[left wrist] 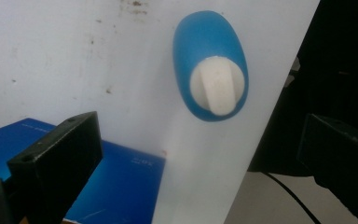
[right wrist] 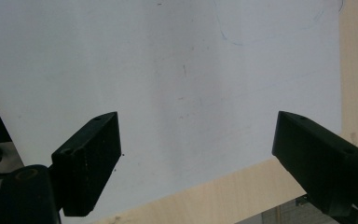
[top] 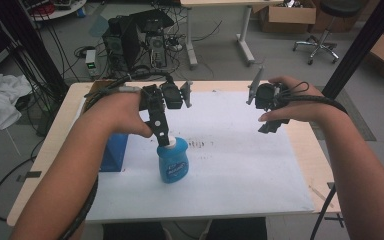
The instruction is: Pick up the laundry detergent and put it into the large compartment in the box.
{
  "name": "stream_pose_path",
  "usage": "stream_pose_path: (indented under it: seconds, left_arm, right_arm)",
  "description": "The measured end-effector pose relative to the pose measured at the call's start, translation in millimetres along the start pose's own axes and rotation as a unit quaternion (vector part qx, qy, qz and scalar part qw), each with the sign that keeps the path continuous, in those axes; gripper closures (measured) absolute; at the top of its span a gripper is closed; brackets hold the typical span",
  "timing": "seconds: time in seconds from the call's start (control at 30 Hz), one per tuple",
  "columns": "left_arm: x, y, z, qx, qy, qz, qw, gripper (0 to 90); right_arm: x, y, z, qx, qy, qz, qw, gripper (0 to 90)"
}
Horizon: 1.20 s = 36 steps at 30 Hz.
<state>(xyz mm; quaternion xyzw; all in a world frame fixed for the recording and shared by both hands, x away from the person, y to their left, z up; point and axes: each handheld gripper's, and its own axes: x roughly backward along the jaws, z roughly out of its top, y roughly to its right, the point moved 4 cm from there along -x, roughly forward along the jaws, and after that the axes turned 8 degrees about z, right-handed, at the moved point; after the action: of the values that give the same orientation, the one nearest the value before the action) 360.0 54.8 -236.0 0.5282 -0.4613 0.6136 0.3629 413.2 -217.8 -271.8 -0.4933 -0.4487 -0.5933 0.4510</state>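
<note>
Hovering, jaws spread, left gripper (top: pixel 163 131) directly over blue bottle (top: pixel 173 161) standing mid-sheet; lowering straight, likely best centring white cap (left wrist: pixel 217 84) between jaws. Right gripper (top: pixel 272 112) idling spread at 2 o'clock.

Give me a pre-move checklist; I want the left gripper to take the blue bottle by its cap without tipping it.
1. Left gripper jaws open: ok.
2. Left gripper above the white cap: ok; whether the jaws straddle it, cannot tell.
3. Blue bottle upright on the white sheet: ok.
4. Blue box apart from bottle: ok.
5. Right gripper open, away from bottle: ok.
6. Cap shut tight: cannot tell.
</note>
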Motion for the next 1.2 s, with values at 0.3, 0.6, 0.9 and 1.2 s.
stream_pose_path:
  seconds: [0.3, 0.6, 0.9, 1.2]
  left_arm:
    - [-13.9, 10.9, 6.0, 0.012, -0.011, -0.009, 0.9998, 0.5]
    - [-29.3, 15.7, 10.2, 0.020, -0.014, -0.020, 0.9995, 0.4]
    - [-44.7, 15.7, 6.8, 0.034, -0.025, -0.025, 0.9988, 0.4]
    - [-56.4, 20.1, 11.5, 0.033, -0.033, -0.024, 0.9986, 0.3]
  right_arm:
    - [-5.4, -3.4, 2.7, 0.008, 0.001, 0.003, 1.0000, 15.4]
    - [-5.6, -5.1, 1.1, 0.009, 0.005, 0.002, 0.9999, 15.4]
    - [-11.0, -4.8, -1.7, 0.006, 0.004, 0.006, 1.0000, 15.4]
    - [-11.4, -2.7, 0.1, 0.007, 0.006, 0.006, 0.9999, 15.4]
